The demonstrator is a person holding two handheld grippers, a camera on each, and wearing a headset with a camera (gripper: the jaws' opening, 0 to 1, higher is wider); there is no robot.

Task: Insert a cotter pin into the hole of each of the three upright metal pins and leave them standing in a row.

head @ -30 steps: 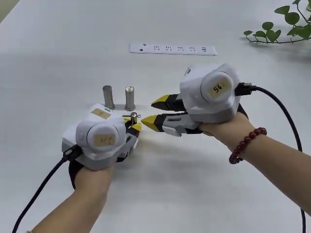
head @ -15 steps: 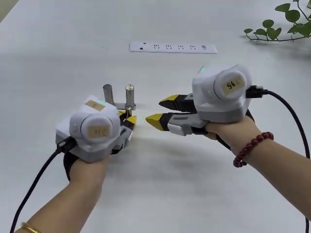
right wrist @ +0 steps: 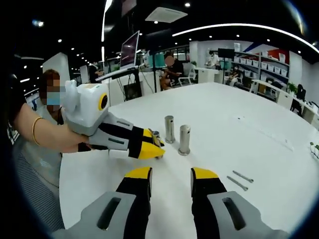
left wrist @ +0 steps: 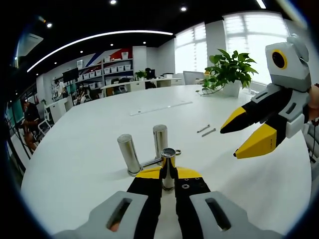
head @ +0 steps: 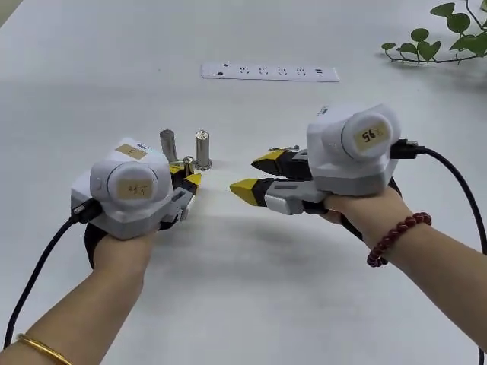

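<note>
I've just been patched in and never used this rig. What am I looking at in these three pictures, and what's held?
No robot arm here: a person holds a two-jaw gripper in each hand. The head view looks down from their headset; each round picture comes from a camera on one gripper. The left gripper is shut on a metal pin; the right gripper is open and empty. Two more pins stand on the white table, with loose cotter pins lying nearby.

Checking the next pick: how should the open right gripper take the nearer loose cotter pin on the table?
Grip the cotter pin at mid-shaft, coming straight down with the right gripper, fingers across its length. It lies flat on the table, thin and straight, so a side approach would likely just push it.
</note>
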